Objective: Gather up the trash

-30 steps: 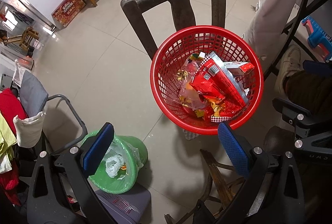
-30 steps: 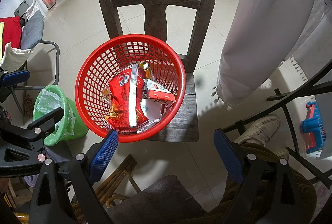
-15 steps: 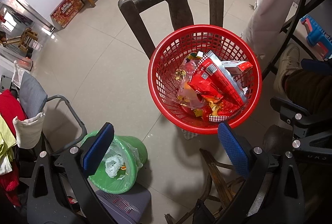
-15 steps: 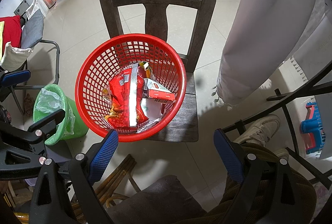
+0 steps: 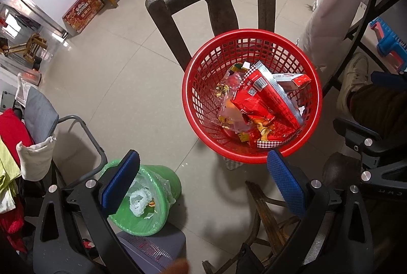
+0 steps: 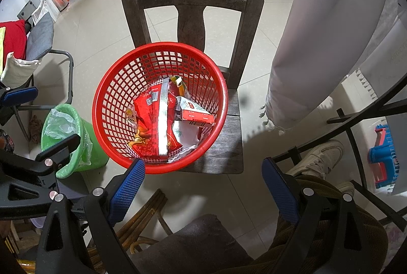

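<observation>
Fingers [image 5: 285,182] of left gripper [image 5: 203,180] spread wide, empty, above floor between green bin [image 5: 150,200] and red basket [image 5: 251,96] of wrappers. Right gripper [image 6: 203,187] (also wide, empty) near front edge of wooden chair [image 6: 223,144] carrying that basket [image 6: 160,106].

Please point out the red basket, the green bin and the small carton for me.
red basket [image 6: 101,106], right wrist view, left rim.
green bin [image 5: 162,218], left wrist view, right rim.
small carton [image 6: 195,116], right wrist view, top face.
</observation>
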`<state>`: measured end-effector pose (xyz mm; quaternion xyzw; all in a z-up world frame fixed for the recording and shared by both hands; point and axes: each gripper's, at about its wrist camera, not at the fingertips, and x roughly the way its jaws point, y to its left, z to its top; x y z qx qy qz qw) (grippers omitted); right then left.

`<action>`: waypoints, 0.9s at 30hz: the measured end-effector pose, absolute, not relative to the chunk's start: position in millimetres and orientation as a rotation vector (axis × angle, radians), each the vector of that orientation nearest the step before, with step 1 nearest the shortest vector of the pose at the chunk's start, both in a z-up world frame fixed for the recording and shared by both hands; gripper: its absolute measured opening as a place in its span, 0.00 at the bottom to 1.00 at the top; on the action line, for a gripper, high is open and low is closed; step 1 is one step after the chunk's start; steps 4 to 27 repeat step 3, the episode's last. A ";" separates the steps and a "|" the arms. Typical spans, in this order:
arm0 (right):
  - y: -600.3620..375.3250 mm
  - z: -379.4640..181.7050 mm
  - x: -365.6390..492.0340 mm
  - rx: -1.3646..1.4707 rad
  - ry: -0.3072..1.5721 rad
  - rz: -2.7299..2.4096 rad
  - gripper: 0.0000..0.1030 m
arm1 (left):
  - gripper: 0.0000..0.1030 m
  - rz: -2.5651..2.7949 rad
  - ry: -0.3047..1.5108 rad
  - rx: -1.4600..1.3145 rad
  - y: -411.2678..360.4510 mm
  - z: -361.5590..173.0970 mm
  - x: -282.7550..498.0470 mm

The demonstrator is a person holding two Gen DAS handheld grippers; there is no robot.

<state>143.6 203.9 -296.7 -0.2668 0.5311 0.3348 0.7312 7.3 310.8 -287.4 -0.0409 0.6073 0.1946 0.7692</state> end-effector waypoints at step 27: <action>204.1 -296.6 143.4 -0.587 1.168 0.737 0.89 | 0.93 0.425 1.316 -0.101 313.3 -287.2 7.0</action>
